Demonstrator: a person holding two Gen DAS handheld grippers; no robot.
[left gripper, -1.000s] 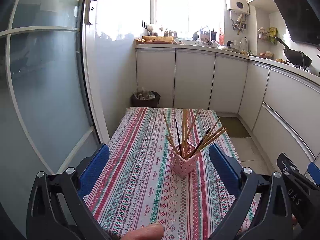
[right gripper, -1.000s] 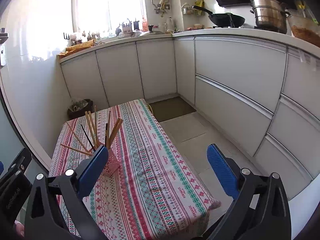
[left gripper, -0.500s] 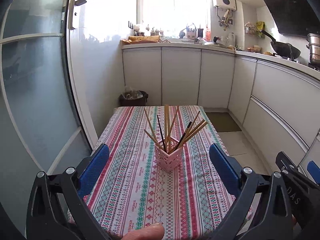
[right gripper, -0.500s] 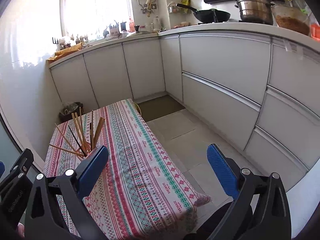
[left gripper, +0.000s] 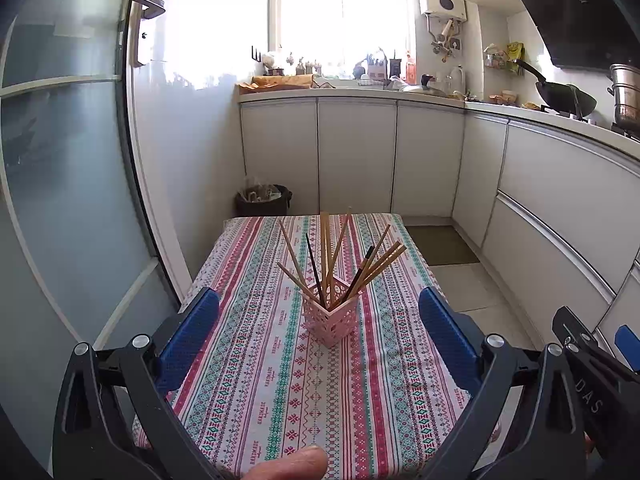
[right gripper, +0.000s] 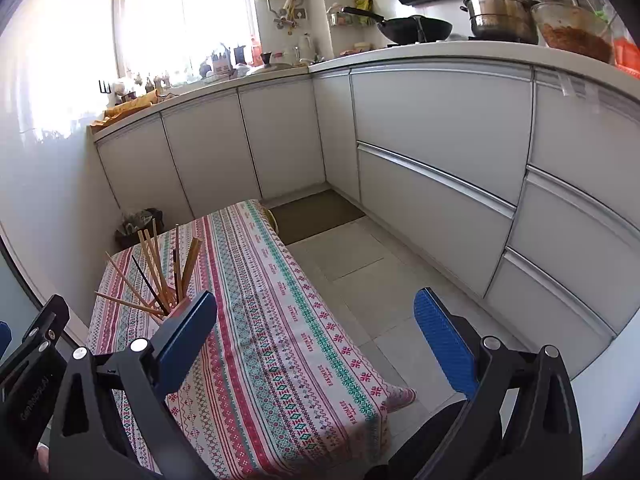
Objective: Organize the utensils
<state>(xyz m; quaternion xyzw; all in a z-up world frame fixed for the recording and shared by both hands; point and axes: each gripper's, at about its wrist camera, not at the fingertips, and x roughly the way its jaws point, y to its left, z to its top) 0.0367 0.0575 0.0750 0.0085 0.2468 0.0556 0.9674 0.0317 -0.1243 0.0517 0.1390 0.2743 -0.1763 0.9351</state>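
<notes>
- Standing behind frosted glass, a door (left gripper: 68,184) with a metal handle bounds the left side; its surface is smooth and matt.
- Left gripper (left gripper: 319,334): black frame, blue ribbed pads (left gripper: 188,334), jaws spread wide and holding nothing, raised above the near end of the table. A fingertip (left gripper: 294,465) shows at the bottom edge of the left wrist view.
- Tablecloth (left gripper: 256,360): woven cotton look, lengthwise bands of red, green and white, draped over a narrow rectangular table; one corner hangs loose in the right wrist view.
- Holder (left gripper: 330,318): pink, perforated plastic, square-sided, upright near the table's centre line, between the left pads in view.
- Chopsticks (left gripper: 326,256): mostly pale wood, a few dark ones, standing in the holder and fanned outward.
- Bin (left gripper: 264,200): dark, lined with a bag, on the floor beyond the table's far end.
- Right gripper (right gripper: 316,338): same build, jaws wide apart and empty, over the table's right edge and tiled floor.
- Cabinets (right gripper: 432,160): glossy white, flat fronts; a wok (right gripper: 416,28) and steel pot (right gripper: 498,8) sit on the counter.
</notes>
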